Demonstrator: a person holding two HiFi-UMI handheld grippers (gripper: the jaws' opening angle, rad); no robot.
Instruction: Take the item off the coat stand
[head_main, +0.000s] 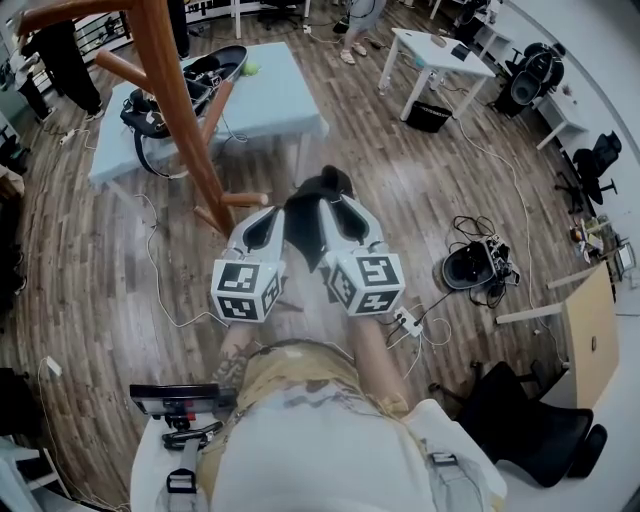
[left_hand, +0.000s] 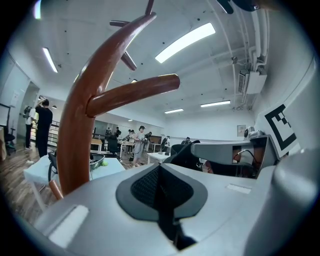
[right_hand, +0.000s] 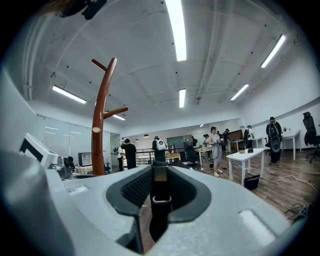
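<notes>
The brown wooden coat stand (head_main: 180, 110) rises at the upper left of the head view, and a short peg (head_main: 245, 199) ends just left of my grippers. A black item (head_main: 318, 200) with a strap hangs between the two grippers, off the pegs. My left gripper (head_main: 262, 230) is shut on its black fabric (left_hand: 165, 210). My right gripper (head_main: 345, 222) is shut on the black strap (right_hand: 159, 175), which carries a metal ring. The stand's trunk (left_hand: 80, 125) is close in the left gripper view. In the right gripper view the coat stand (right_hand: 101, 120) is farther off.
Behind the stand is a light blue table (head_main: 280, 100) with black gear on it. A white table (head_main: 440, 55) stands at the far right. Cables and a black device (head_main: 470, 265) lie on the wood floor, with a black chair (head_main: 530, 420) at lower right. Several people stand far off.
</notes>
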